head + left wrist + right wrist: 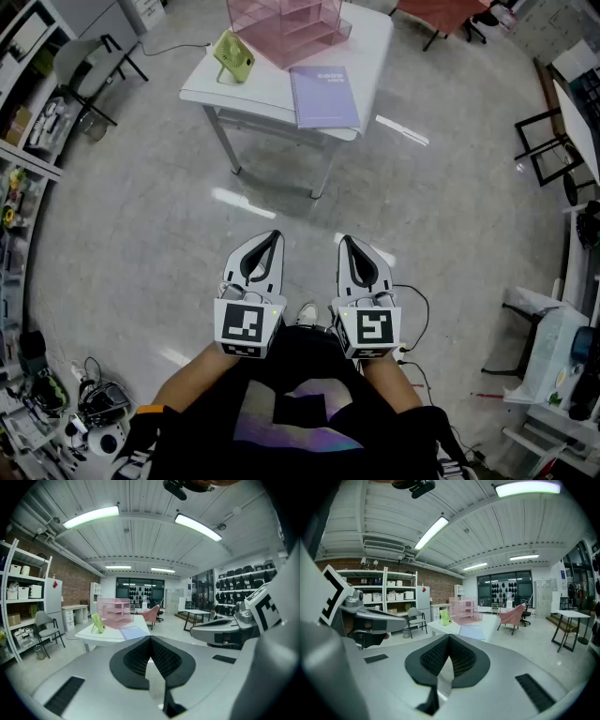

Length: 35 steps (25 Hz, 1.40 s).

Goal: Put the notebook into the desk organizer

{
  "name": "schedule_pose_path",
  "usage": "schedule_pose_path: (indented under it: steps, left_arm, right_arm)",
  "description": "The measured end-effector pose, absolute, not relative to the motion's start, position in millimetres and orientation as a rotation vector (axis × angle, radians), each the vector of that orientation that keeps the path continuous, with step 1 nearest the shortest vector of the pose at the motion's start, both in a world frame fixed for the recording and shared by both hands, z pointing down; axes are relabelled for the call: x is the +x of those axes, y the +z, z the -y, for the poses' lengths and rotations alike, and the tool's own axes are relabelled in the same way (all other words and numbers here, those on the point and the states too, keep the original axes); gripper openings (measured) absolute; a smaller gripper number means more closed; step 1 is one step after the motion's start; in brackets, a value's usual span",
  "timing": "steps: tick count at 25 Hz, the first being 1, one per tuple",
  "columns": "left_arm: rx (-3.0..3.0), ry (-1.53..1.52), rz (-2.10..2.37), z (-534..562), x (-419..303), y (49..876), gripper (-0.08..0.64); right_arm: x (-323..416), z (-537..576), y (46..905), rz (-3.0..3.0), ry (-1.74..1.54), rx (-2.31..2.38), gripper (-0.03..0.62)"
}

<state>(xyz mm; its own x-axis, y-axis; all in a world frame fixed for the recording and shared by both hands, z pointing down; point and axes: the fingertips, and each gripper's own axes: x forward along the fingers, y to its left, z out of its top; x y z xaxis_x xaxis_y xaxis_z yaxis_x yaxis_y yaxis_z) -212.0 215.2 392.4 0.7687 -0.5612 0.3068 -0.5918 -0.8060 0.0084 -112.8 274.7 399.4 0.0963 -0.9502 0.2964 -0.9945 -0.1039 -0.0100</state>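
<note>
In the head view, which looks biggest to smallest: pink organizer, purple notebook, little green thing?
1. pink desk organizer, though partly out of frame
2. purple notebook
3. small green object

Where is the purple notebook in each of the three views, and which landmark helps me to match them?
Head view: the notebook lies at top centre, on the table's near corner.
Left gripper view: the notebook is just left of centre, at mid height.
Right gripper view: the notebook is just right of centre, at mid height.
Shared landmark: the pink organizer stands right behind it in all three.
</note>
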Motion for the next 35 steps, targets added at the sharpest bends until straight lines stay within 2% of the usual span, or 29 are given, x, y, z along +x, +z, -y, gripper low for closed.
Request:
schedule_pose_path:
  steps: [14,35]
  left_arm:
    - [2.864,0.472,0.85,-182,-213,398,0.005]
    - [2.868,0.451,0.69,-54,-203,381,0.005]
  right_arm:
    - [-114,-245,397,1.915,0.338,2.23,0.012]
    - [-93,-143,374,1.764,0.349,2.321,0.014]
